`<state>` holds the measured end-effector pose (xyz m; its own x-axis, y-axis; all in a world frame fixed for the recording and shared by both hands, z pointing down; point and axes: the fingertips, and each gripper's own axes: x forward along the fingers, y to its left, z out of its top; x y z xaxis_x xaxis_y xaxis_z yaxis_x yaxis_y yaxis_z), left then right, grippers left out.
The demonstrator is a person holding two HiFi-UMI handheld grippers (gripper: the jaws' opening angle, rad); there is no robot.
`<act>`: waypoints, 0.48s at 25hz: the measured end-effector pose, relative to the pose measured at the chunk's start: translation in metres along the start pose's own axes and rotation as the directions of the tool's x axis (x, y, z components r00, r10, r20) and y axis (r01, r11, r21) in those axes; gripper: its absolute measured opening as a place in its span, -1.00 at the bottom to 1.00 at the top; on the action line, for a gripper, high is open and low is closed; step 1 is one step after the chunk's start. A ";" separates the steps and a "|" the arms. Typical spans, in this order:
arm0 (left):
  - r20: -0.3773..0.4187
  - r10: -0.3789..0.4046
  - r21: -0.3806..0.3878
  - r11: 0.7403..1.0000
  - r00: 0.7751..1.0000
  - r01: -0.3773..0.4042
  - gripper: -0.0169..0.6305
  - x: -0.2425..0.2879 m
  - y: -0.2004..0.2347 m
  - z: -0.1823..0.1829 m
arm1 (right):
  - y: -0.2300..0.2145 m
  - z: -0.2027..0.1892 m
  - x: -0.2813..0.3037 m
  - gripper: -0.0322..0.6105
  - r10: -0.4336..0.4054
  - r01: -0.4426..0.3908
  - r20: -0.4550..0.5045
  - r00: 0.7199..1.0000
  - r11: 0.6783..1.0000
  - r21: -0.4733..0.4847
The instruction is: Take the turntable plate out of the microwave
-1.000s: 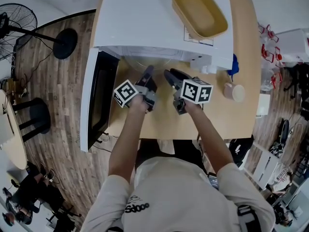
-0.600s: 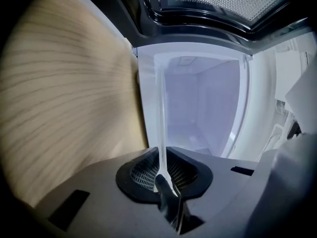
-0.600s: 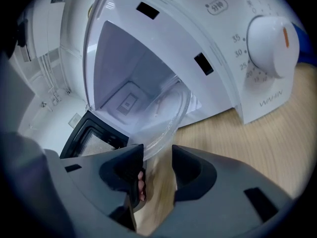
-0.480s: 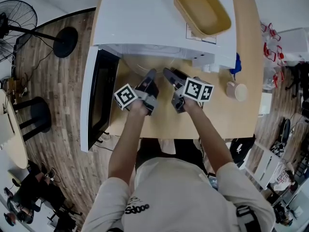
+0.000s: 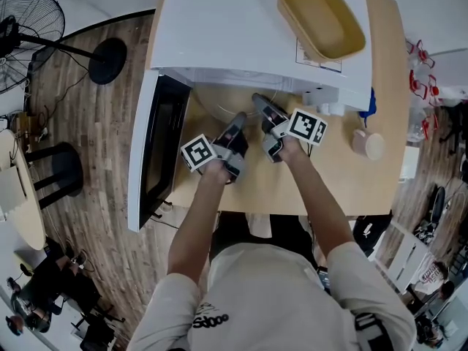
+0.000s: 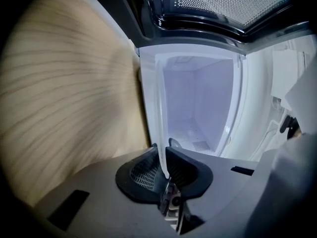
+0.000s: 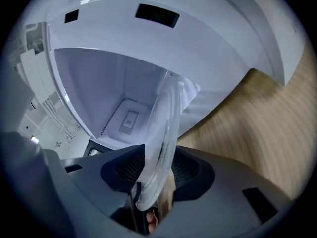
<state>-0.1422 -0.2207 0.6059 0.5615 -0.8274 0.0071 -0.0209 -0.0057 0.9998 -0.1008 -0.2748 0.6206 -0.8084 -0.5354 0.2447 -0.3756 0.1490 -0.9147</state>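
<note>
The clear glass turntable plate (image 5: 219,102) sticks partly out of the open white microwave (image 5: 241,28), over the wooden table. My left gripper (image 5: 240,115) holds its near rim; in the left gripper view the thin glass edge (image 6: 161,108) is pinched between the two black pads (image 6: 143,170). My right gripper (image 5: 257,98) reaches the rim from the right. In the right gripper view the thick rim (image 7: 166,118) lies between its pads (image 7: 124,170), which touch it on both sides. Those jaws have just opened wider, then closed a little round the rim.
The microwave door (image 5: 157,148) hangs open to the left. A yellow oval tray (image 5: 320,17) rests on top of the microwave. A pale cup (image 5: 368,145) and a blue object (image 5: 368,102) stand on the table (image 5: 344,189) at the right. A floor fan (image 5: 29,20) stands far left.
My right gripper has pushed further in toward the microwave mouth and rolled, taking more of the plate's rim between its jaws. The left gripper has shifted slightly, still gripping the rim.
</note>
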 end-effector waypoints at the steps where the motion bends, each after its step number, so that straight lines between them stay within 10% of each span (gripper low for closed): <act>1: -0.006 0.003 0.001 1.000 1.000 -0.003 -0.79 -0.002 0.002 -0.001 | 0.001 0.000 0.003 -0.42 0.015 -0.015 0.004 1.000 1.000 0.015; 12: -0.061 0.052 0.102 0.994 0.997 -0.046 -0.77 -0.022 0.015 -0.011 | 0.009 -0.004 0.007 -0.79 0.163 -0.170 0.056 0.985 0.976 0.136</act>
<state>-0.1455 -0.1968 0.6211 0.6095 -0.7905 0.0607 -0.1309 -0.0248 0.9911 -0.1114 -0.2738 0.6155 -0.8321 -0.5498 0.0734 -0.1679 0.1234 -0.9780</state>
